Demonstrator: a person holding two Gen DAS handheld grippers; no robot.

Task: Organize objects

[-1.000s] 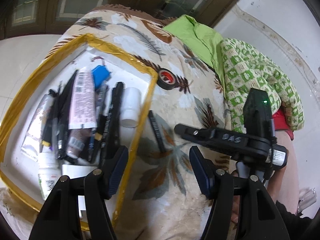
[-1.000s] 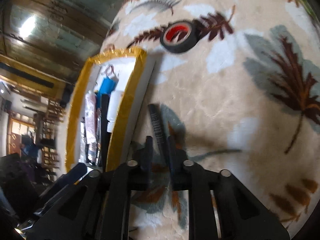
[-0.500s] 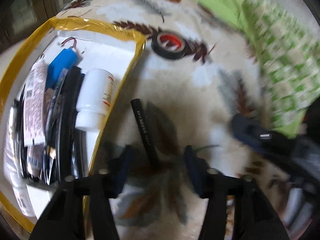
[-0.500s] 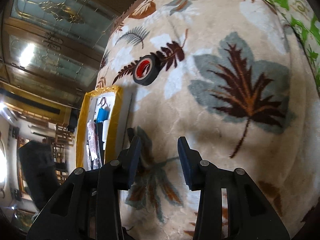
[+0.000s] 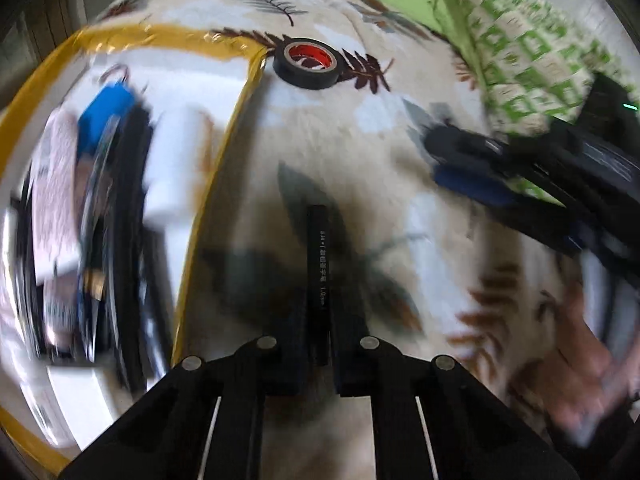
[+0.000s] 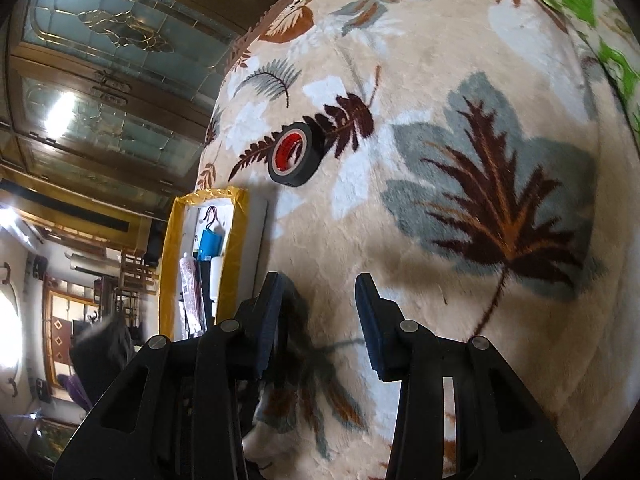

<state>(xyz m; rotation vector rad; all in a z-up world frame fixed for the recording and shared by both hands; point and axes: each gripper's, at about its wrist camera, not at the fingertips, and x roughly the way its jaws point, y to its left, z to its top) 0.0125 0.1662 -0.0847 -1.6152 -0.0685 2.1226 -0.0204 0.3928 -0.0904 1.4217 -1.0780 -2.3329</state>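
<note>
On blanket (image 5: 400, 152) — L tool (image 5: 319, 344) now closing round black pen (image 5: 319, 264), was wide open.

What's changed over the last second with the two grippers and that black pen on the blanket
The left gripper came down over the black pen and its jaws are closing on it. The right gripper, first astride the pen, backed off and widened. The tape roll and the yellow-edged tray stayed put.

Cream plush blanket (image 6: 440, 240) patterned with brown, rust and grey-blue leaves. Black tape roll (image 6: 294, 153) with red core. Yellow-taped white box (image 6: 236, 240) holding a blue pack (image 6: 211, 242). Black pen (image 5: 319, 264) with white lettering. Green-and-white checked cloth (image 5: 520, 52).
</note>
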